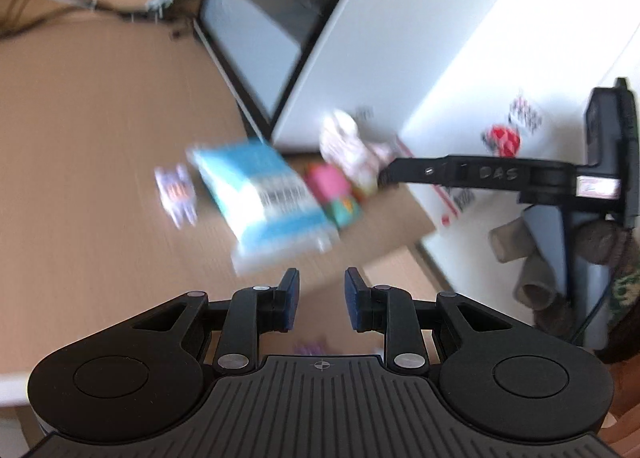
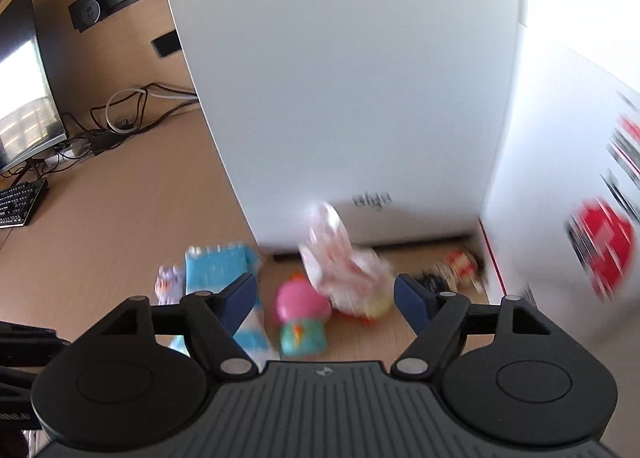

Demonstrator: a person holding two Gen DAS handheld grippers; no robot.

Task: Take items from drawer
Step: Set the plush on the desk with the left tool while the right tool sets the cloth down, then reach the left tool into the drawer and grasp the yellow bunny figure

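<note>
the right hand-held gripper (image 2: pixel 325 298) is hovering wide open and empty over the pink toy (image 2: pixel 300 308) — the crinkly packet (image 2: pixel 340 262) touching it is risking getting pinched too — the left hand-held gripper (image 1: pixel 322 298) is idling narrow, empty.

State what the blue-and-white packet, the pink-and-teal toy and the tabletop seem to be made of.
Blue-and-white packet: probably thin plastic film, slightly glossy, with a printed barcode; motion blur leaves this open.
Pink-and-teal toy: likely moulded plastic, judging by its smooth rounded shape and saturated colours, though blurred.
Tabletop: wood-look surface, matte tan with faint straight grain lines; laminate or veneer cannot be told apart.
</note>
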